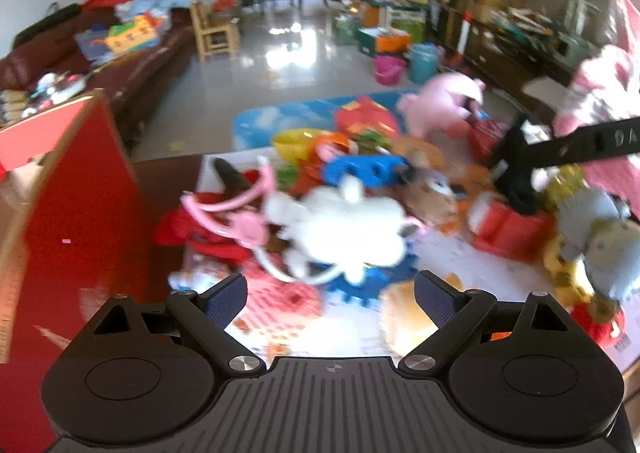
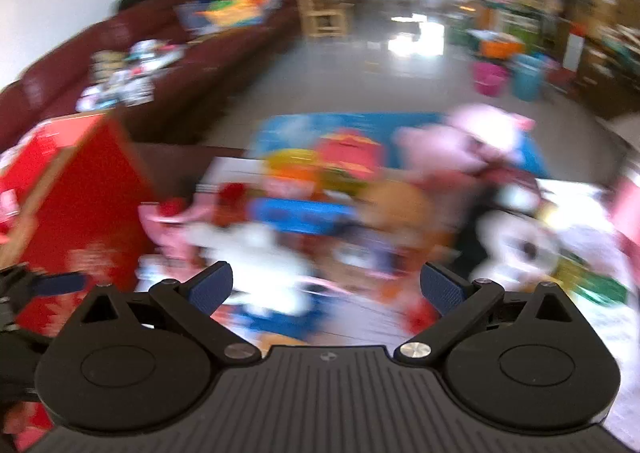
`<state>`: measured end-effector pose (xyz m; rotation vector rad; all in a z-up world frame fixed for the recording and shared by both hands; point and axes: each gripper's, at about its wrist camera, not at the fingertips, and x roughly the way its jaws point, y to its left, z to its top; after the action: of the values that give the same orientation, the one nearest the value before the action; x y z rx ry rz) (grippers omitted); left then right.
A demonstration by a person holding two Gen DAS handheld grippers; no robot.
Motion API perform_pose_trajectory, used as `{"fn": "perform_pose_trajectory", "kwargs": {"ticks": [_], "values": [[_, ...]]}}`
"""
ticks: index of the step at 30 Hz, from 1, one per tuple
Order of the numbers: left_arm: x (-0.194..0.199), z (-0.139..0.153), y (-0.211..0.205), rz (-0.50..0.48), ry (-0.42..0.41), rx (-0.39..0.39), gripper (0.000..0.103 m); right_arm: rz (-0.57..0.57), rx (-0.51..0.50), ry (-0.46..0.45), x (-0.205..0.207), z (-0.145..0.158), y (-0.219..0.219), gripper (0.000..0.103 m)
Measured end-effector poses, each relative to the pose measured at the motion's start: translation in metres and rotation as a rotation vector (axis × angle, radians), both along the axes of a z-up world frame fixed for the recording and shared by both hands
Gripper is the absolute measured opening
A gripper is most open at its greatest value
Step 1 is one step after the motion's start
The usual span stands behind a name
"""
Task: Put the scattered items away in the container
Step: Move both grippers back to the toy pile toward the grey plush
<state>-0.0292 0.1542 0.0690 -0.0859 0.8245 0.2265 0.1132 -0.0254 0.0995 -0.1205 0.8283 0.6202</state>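
A heap of toys lies on a table: a white plush [image 1: 344,229], a blue plastic piece [image 1: 368,169], a pink plush pig [image 1: 444,101], a grey plush [image 1: 600,237] and a red box [image 1: 508,229]. A red cardboard container [image 1: 76,189] stands at the left. My left gripper [image 1: 330,293] is open and empty, just before the white plush. My right gripper [image 2: 326,285] is open and empty above the blurred heap; it also shows in the left wrist view [image 1: 516,173] over the red box. The red container [image 2: 80,205] is at its left.
A brown sofa [image 1: 132,65] with clutter runs along the left wall. A blue mat [image 1: 288,121] lies on the floor behind the table. Pink [image 1: 387,69] and blue [image 1: 424,63] buckets, a wooden chair [image 1: 214,31] and crowded shelves [image 1: 500,5] stand beyond.
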Motion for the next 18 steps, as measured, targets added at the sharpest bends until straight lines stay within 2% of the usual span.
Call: {"fn": "perform_pose_trajectory", "kwargs": {"ticks": [5, 9, 14, 18], "values": [[0.011, -0.017, -0.030, -0.068, 0.044, -0.003, 0.096, -0.201, -0.032, 0.021, 0.022, -0.014, -0.075, 0.100], [0.018, -0.027, -0.050, -0.108, 0.072, 0.004, 0.097, -0.307, -0.035, 0.064, 0.028, -0.030, -0.120, 0.100], [0.021, -0.034, -0.065, -0.144, 0.096, 0.011, 0.096, -0.359, -0.022, 0.164, 0.032, -0.056, -0.145, 0.100], [0.022, -0.035, -0.071, -0.171, 0.090, 0.005, 0.097, -0.321, 0.028, 0.245, 0.029, -0.074, -0.137, 0.100]]}}
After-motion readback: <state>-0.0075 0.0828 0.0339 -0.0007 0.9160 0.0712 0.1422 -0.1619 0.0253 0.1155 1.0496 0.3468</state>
